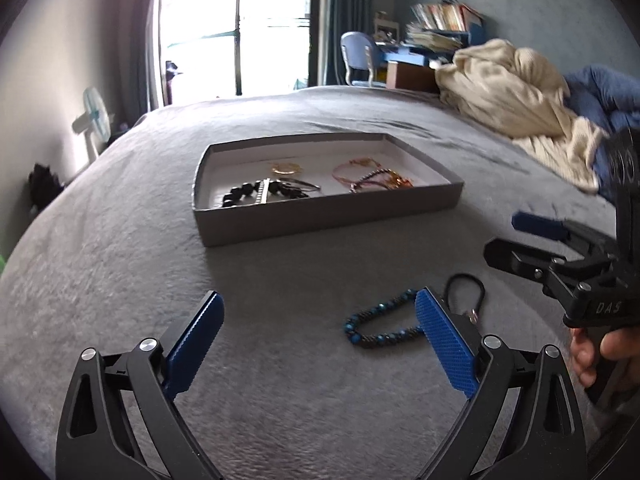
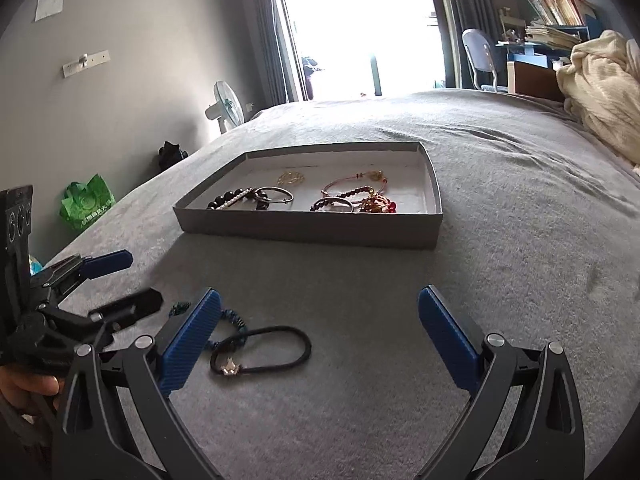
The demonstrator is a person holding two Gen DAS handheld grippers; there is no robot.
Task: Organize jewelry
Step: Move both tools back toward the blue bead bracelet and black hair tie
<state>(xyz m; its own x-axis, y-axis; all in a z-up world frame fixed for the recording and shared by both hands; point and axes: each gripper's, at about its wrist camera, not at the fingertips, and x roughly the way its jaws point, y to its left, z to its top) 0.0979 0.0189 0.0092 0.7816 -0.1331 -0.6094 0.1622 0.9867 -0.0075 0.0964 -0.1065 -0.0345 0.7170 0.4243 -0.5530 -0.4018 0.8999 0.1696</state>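
Note:
A shallow grey box [image 1: 320,216] [image 2: 304,232] sits on the grey bed and holds several bracelets, black beaded, gold, pink and red. A blue beaded bracelet [image 1: 368,322] lies on the bed just left of my left gripper's right finger; part of it shows in the right wrist view [image 2: 234,320]. A black cord bracelet with a small clasp [image 1: 466,292] [image 2: 264,348] lies next to it. My left gripper [image 1: 318,328] is open and empty above the bed. My right gripper [image 2: 320,328] is open and empty, with the cord bracelet near its left finger.
A cream blanket [image 1: 516,92] and a blue quilt [image 1: 600,96] are heaped at the bed's right. A desk with books and a chair [image 1: 360,56] stand beyond the bed. A fan [image 2: 226,108] and a green bag [image 2: 86,200] sit by the left wall.

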